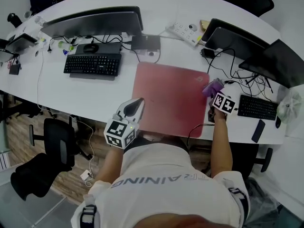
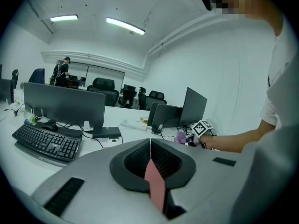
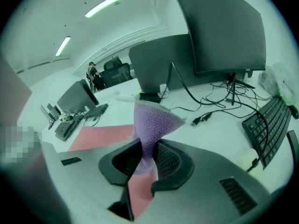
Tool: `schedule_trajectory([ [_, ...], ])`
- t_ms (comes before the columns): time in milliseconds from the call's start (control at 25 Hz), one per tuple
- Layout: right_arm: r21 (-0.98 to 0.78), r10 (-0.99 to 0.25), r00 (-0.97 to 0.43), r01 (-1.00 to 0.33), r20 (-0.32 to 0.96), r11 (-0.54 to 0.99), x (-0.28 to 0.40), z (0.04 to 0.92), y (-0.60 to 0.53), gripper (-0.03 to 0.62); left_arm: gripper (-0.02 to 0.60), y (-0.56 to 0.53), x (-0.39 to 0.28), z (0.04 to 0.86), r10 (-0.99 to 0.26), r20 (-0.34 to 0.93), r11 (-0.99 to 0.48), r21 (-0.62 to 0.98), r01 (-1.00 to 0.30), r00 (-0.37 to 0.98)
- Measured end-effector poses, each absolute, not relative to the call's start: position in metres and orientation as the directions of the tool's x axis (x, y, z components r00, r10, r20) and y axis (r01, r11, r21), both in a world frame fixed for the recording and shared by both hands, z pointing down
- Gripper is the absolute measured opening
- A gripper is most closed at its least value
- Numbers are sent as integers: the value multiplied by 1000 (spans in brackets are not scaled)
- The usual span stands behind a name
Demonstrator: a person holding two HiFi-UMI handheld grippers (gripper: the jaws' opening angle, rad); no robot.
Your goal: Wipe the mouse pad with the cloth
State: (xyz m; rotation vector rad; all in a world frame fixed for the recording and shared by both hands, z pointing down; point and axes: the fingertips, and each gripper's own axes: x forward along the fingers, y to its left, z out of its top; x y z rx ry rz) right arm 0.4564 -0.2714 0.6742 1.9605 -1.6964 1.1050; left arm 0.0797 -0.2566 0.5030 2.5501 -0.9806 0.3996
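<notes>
A large red mouse pad lies on the white desk in front of me, its near edge at the desk's front. A purple cloth is pinched in my right gripper, which sits at the pad's right edge. In the right gripper view the cloth fans up out of the shut jaws, with the pad beyond to the left. My left gripper is at the pad's left near corner, its jaws shut with nothing between them. A strip of pad shows below that gripper.
A black keyboard and monitor stand at the left, a power strip at the back. Monitors, tangled cables, a second keyboard and a phone crowd the right. A black chair stands below the desk.
</notes>
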Motion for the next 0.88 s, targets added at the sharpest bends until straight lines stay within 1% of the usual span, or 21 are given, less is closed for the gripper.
schedule_trajectory([
  [240,-307,-778,-99,-944,621,-124,360,605,-284,92,32,-280,44,489,-547,343,-724,263,-637,764],
  [440,-345,-796,-199,-939,572,-13,257,577,-308,92,32,-291,-10,499,-538,355,-721,276,-635,765],
  [640,-375,-747,-315,-922,586,94,160,589,-328,92,32,-303,-62,501,-560,356,-699,282,-658,748],
  [880,-423,-628,-452,-882,633,208,54,632,-348,92,32,-312,-128,511,-609,383,-640,279,-715,695],
])
